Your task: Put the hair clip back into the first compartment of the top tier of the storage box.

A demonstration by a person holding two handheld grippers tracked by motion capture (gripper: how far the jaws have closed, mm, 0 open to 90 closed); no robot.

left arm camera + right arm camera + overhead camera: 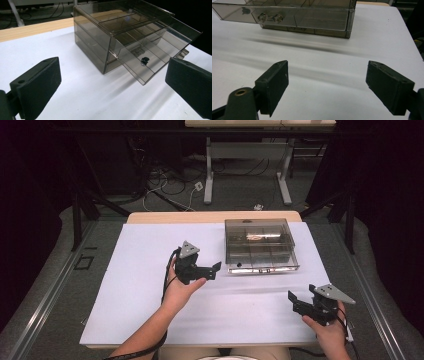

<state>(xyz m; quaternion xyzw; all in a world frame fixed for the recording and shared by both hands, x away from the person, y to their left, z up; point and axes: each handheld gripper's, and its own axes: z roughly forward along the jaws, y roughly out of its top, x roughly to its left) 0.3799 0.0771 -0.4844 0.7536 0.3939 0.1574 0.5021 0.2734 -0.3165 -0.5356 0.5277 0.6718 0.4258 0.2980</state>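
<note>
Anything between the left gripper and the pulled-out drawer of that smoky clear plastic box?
Nothing visible. The left gripper, fingers spread wide and empty, faces the smoky transparent plastic drawer box; bare white table cover lies between it and the pulled-out drawer with its small dark knob.

Small item inside smoky drawer box [259, 245] too small to identify; drawer's [284, 15] left end cropped.

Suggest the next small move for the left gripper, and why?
Probably ease the left gripper forward onto the drawer knob. Its jaws stand open and empty, the knob sits ahead between them, and the drawer looks only partly out. The right gripper waits open, farther off.
</note>
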